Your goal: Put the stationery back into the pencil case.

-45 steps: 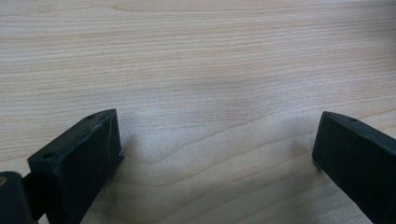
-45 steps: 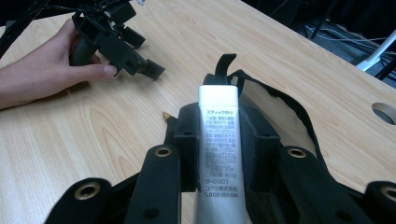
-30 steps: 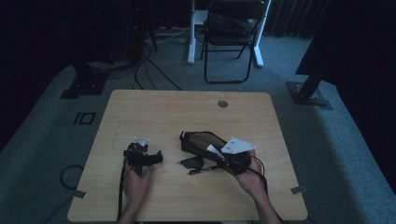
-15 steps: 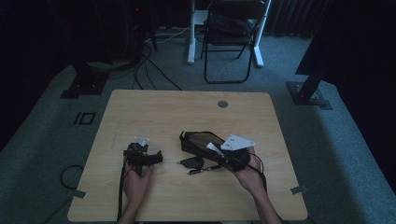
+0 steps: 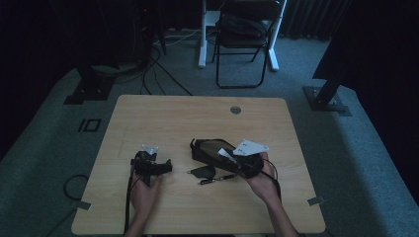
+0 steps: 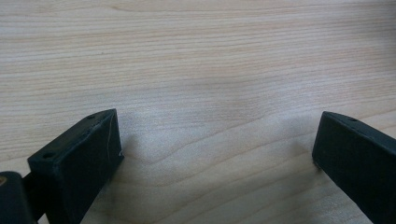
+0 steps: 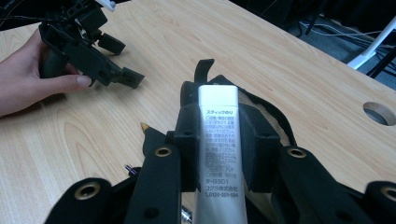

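Your right gripper is clamped on a glue stick, pads pressing its sides, and the tube points straight out over the open black pouch. The pouch is your landmark: the stick hangs just above its near edge, a pen lies on the table just in front of it on your side, and your left gripper rests well to its left with jaws spread wide over bare wood, gripping nothing. The step in hand looks like bagging the stick. Keep the squeeze steady, since the tube is smooth and could slip. Line the tip up with the mouth, tilt it down, and slide it well inside before you let go. If the pouch shifts, bring the left gripper over to pin its rim.
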